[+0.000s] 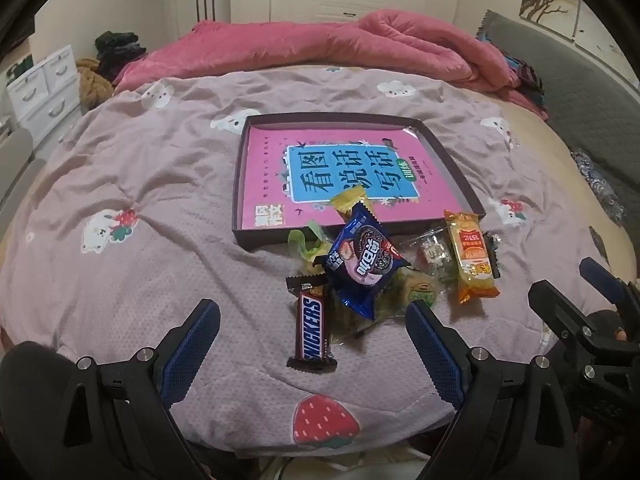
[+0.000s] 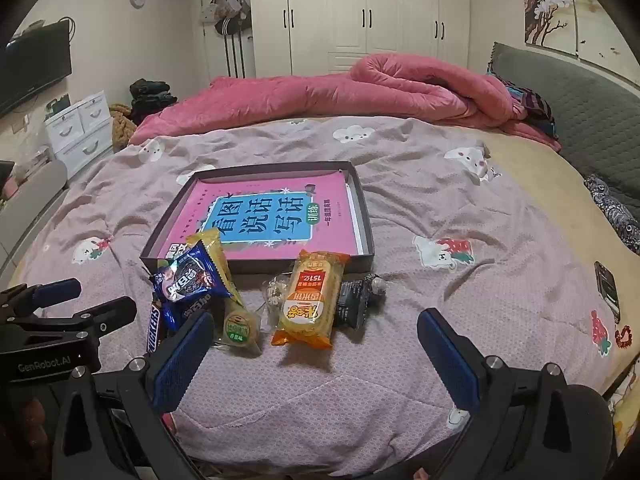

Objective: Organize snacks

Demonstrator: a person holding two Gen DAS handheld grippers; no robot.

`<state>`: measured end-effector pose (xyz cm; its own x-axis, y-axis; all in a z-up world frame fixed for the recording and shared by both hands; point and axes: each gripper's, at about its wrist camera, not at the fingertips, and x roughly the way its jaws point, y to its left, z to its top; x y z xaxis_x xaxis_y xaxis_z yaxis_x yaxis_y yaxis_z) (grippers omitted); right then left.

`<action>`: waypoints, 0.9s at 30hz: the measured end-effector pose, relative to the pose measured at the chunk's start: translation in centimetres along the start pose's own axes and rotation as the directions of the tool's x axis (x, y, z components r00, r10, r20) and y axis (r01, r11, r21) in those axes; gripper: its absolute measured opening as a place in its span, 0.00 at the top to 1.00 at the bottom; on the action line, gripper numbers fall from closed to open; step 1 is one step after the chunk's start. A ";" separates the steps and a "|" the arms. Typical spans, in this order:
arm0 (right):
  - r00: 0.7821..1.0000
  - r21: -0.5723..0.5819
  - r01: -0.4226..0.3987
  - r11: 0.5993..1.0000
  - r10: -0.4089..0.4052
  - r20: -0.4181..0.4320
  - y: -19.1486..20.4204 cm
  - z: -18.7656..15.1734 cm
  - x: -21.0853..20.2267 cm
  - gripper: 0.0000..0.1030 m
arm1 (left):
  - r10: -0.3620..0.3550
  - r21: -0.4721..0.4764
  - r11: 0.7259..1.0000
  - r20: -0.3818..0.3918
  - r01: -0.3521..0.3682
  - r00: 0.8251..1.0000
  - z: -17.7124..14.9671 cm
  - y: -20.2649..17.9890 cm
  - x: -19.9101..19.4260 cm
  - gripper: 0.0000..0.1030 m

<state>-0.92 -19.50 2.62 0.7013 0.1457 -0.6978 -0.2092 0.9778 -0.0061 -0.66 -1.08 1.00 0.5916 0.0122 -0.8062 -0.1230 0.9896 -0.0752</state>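
A pile of snacks lies on the bed in front of a dark shallow box (image 1: 452, 160) (image 2: 366, 216) that holds a pink book (image 1: 272, 168). The pile has a Snickers bar (image 1: 312, 328) (image 2: 154, 326), a blue Oreo pack (image 1: 362, 260) (image 2: 186, 278), an orange cracker pack (image 1: 472, 258) (image 2: 310, 300), a yellow wrapper (image 1: 350, 200), a green-label pack (image 2: 238, 326) and a dark pack (image 2: 352, 304). My left gripper (image 1: 314, 320) is open, low over the Snickers. My right gripper (image 2: 316, 332) is open, just short of the orange pack.
The bed has a mauve quilt with animal prints (image 1: 140, 184). A rolled pink duvet (image 1: 360, 44) lies at the far side. A grey headboard (image 2: 580, 112) is at the right, white drawers (image 2: 80, 128) at the left. A phone (image 2: 608, 286) lies at the right.
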 end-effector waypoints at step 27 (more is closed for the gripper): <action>1.000 0.008 -0.005 1.000 0.005 -0.003 0.0 -0.1 0.1 0.01 | -0.001 0.004 1.000 -0.001 0.001 1.000 -0.1 -0.2 -0.1 0.09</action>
<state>-0.91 -19.46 2.52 0.6979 0.1504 -0.7002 -0.2076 0.9782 0.0032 -0.78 -1.32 1.06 0.5906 0.0110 -0.8069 -0.1189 0.9902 -0.0735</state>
